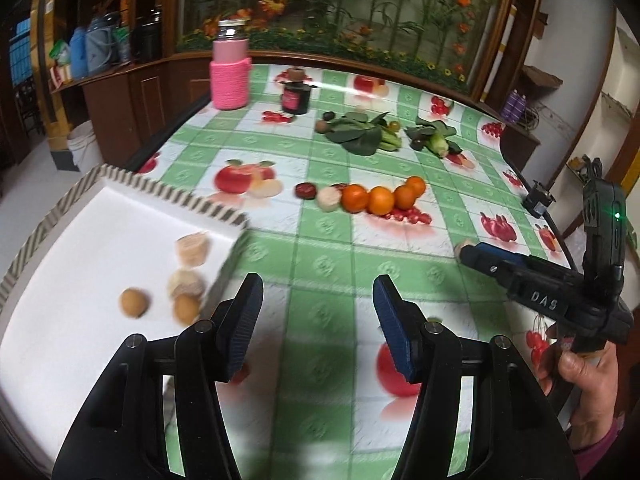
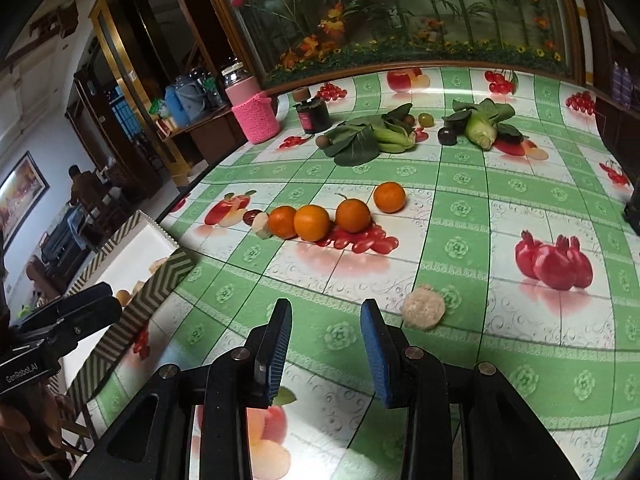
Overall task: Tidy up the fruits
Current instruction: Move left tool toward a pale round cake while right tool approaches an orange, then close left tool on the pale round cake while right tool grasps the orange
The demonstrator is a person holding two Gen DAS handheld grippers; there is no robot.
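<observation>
Both claws stand open and hold nothing: the left gripper [image 1: 318,312] hangs just beside the white tray [image 1: 80,248], the right gripper [image 2: 326,336] just beside a pale rough-skinned fruit [image 2: 423,307] on the tablecloth [image 2: 500,240]. Four small fruits [image 1: 188,276] lie inside the tray. Beyond it, four oranges [image 2: 312,222] form a row; farther still lie leafy greens [image 2: 360,140].

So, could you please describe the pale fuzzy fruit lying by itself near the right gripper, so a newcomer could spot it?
Start at the table with the green-checked fruit-print cloth and find the row of oranges across its middle. Come towards the near edge to the printed pomegranates; just left of them lies the pale fuzzy fruit. It is beige, rough-skinned and alone, beside the right gripper.
</observation>
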